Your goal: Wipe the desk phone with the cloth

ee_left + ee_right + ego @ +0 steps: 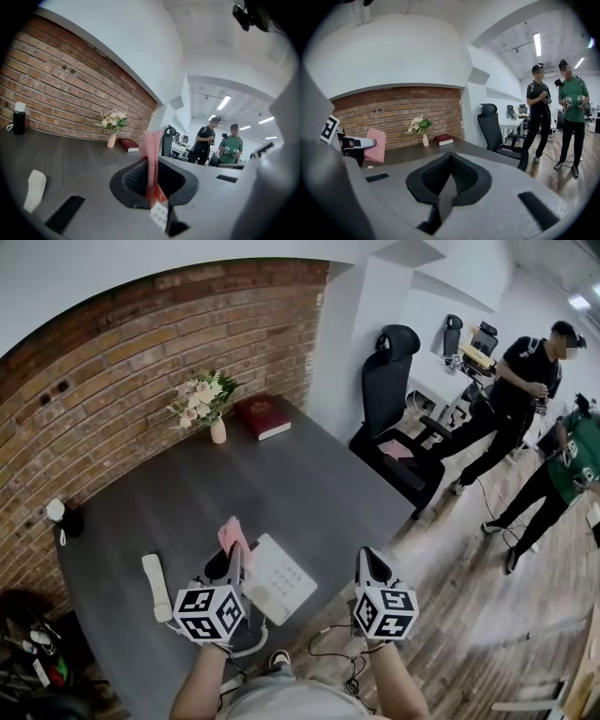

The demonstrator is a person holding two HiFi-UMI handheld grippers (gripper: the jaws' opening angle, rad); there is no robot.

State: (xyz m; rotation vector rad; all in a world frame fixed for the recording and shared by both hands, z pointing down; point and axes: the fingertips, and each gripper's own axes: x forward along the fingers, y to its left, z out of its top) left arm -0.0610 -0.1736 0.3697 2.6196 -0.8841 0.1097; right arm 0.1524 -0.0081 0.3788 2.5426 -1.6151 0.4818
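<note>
A pink cloth [232, 532] is clamped in the left hand-held gripper [228, 559] near the phone [279, 577] — the right hand-held gripper [371, 563] is closed, empty.

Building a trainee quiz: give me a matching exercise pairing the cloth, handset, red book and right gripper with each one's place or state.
1 cloth
2 handset
3 red book
4 right gripper

A beside the flower vase
B shut, empty
C clamped in the left gripper
D lying on the desk, left of the phone

Pairs: 1-C, 2-D, 3-A, 4-B
</note>
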